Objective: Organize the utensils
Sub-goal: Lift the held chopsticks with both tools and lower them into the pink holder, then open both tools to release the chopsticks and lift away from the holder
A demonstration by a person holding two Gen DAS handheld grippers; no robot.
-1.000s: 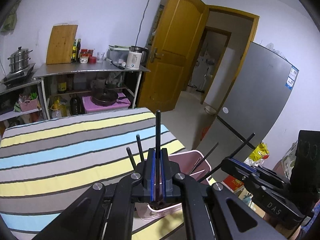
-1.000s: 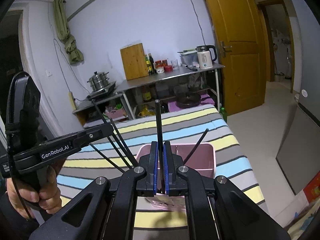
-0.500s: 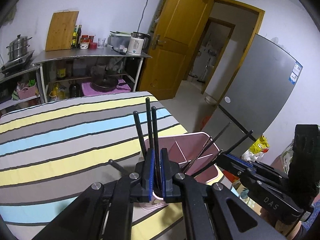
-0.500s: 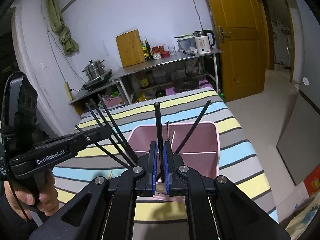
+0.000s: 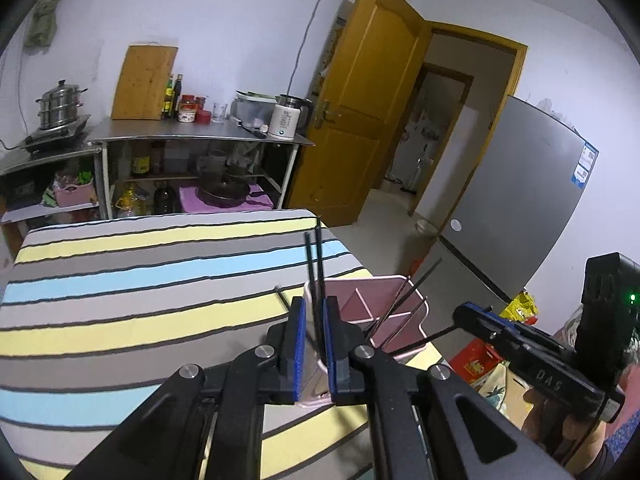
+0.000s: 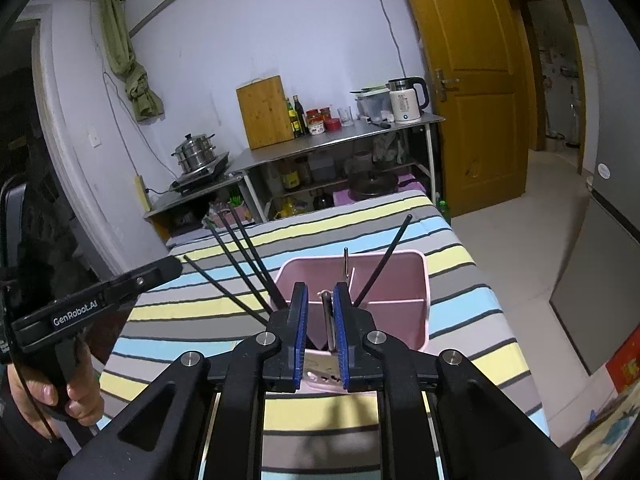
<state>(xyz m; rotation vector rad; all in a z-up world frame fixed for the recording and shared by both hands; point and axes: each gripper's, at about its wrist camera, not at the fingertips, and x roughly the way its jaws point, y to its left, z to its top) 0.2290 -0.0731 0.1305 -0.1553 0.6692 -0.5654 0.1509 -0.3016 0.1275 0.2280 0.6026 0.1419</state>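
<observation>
— How far along? Mostly done, by the look of it?

— Seems so. Seeing black chopsticks already standing in the pink bin, fanned out to the left, plus one more leaning right in the far part. No loose utensil in sight on the striped counter. Cannot tell whether the lowest chopstick sits inside the bin or only beside it.

— And the right claw?

— Apart, having just been opening. Standing in the gap, a thin grey utensil, not pressed by either pad; probably just let go into the near part of the bin. Hard to say what kind.

— Left claw?

— Also apart, over the bin's near left corner. Two chopsticks upright between the pads, with daylight on both sides, so not clamped.

— Pose?

— Both tilted downward toward the bin, side by side, left hand wrapped round its handle at the near left, right hand low at the near right.

— Left to do?

— Likely just backing both claws away and checking that the chopsticks stay put.
</observation>
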